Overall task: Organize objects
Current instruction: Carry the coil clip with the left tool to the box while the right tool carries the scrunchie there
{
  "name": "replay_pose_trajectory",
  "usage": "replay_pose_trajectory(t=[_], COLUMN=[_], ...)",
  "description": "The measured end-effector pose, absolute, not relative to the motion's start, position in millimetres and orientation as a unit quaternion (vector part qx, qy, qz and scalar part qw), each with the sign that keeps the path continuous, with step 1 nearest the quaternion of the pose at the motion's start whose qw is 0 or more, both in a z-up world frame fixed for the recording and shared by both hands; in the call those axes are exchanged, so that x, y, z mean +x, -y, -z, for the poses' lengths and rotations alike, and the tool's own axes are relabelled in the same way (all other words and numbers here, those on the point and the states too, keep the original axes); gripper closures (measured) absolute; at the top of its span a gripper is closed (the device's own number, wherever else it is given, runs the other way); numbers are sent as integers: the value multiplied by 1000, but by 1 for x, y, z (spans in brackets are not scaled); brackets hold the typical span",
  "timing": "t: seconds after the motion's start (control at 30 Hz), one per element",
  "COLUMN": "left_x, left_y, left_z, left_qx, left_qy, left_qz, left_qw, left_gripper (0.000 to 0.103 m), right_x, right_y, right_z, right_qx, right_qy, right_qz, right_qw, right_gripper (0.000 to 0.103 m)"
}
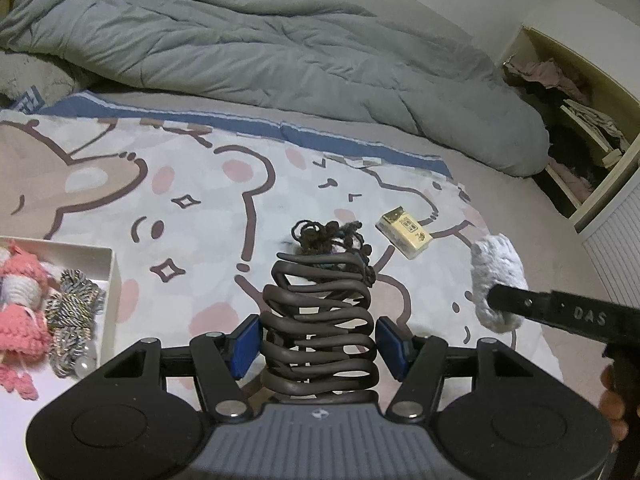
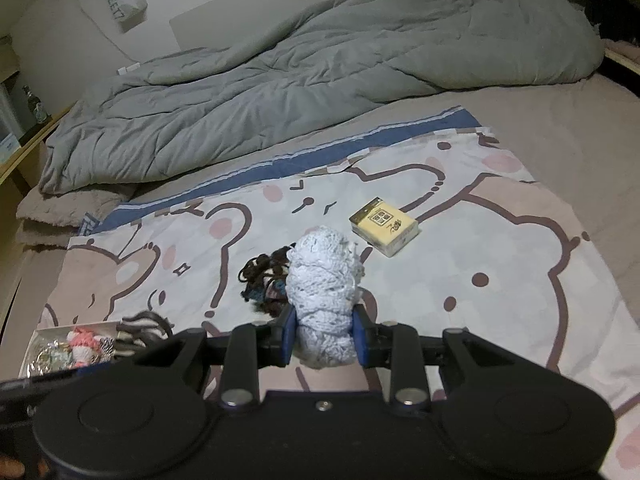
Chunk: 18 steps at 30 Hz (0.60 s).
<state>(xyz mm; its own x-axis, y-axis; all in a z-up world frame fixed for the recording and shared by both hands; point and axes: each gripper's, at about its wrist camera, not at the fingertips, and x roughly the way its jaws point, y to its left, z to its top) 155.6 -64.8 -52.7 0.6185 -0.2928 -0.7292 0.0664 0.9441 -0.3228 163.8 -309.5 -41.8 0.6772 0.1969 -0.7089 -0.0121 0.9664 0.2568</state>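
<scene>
Hair clip (image 1: 320, 324) clamped level in left jaws, scrunchie (image 2: 324, 280) in right

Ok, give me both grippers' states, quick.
Left gripper: closed on the brown spiral hair clip.
Right gripper: closed on the pale blue lace scrunchie.

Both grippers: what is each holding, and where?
Left gripper: dark brown wavy hair clip, clamped across its lower sides. Right gripper: pale blue fluffy scrunchie, pinched at its near end.
</scene>
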Motion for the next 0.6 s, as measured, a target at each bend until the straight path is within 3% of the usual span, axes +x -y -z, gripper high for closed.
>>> replay_pose_trajectory(t=[0.6], left_x=[121], left_y=[32], left_z=[28], left_qx=[-88], left_qy=[-403], left_qz=[99], left_qw=[906], left_gripper=[41], right_x=[110], right_y=[275], right_z=[30], right_qx=[95], right_qy=[-392], right_qz=[-65], right_qw=[913], right_gripper=[73])
